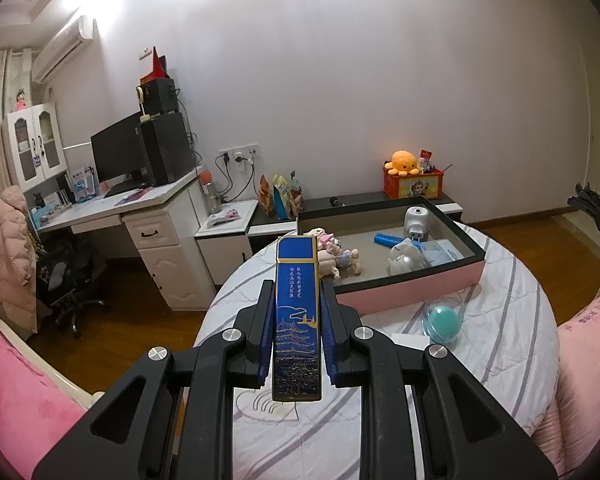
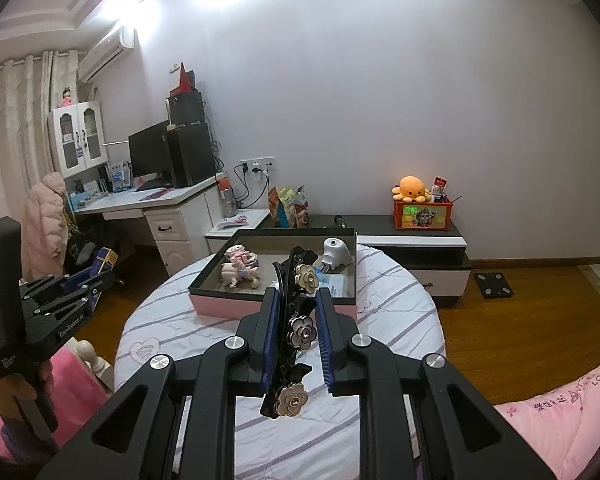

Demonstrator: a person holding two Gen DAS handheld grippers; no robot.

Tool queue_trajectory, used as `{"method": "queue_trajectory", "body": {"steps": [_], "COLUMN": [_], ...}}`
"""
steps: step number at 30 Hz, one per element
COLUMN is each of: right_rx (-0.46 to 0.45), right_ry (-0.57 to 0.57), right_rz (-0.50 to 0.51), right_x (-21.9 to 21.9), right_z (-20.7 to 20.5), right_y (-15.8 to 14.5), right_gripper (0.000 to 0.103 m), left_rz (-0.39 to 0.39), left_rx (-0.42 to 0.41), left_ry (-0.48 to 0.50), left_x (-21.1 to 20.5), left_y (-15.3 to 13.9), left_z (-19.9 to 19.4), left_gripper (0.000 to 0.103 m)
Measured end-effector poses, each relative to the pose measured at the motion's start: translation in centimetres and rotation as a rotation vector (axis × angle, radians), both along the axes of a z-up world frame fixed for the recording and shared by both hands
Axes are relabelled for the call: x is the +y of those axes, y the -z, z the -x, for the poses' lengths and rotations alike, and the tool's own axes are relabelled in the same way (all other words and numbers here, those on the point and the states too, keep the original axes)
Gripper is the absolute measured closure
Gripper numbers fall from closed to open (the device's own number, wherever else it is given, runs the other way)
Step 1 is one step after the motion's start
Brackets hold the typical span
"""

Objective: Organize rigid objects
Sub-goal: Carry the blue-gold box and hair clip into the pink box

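My left gripper (image 1: 297, 292) is shut on a long blue box with gold print (image 1: 297, 312) and holds it above the round table, short of the pink storage box (image 1: 420, 284). My right gripper (image 2: 298, 300) is shut on a black hair clip with three flower ornaments (image 2: 300, 332), held above the table before the same pink box (image 2: 236, 304). The box holds doll figures (image 1: 340, 258), a white plug device (image 1: 418, 220), a blue item (image 1: 390, 239) and a silvery bag. The left gripper also shows at the left in the right wrist view (image 2: 96, 280).
A teal round brush in a clear case (image 1: 444, 320) and a white card lie on the striped tablecloth (image 1: 500, 320). A desk with a monitor stands at the left, a low cabinet with an orange toy crate (image 1: 414, 182) behind. Pink bedding borders both sides.
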State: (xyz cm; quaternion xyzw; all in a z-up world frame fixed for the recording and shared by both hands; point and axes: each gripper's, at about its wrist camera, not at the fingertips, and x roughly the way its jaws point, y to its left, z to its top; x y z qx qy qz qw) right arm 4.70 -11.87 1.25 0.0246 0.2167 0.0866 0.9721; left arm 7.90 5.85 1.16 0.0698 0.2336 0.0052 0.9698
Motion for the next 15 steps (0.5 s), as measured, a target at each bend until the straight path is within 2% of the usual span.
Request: {"method": "queue_trajectory", "body": {"steps": [6, 15], "right_rx": [0.015, 0.091], "right_ry": [0.001, -0.039], "right_rz": [0.019, 0.031], "right_x": [0.2, 0.3], "right_z": [-3.5, -13.2], "right_y": [0.1, 1.4], "right_gripper": [0.084, 0.084], "left_rz": [0.0, -0.02], "left_rx": [0.03, 0.116], "left_ry": [0.019, 0.065], "left_x": [-0.3, -2.1], "left_y": [0.2, 2.1], "left_z": [-4.6, -13.9], "left_gripper": [0.083, 0.083]}}
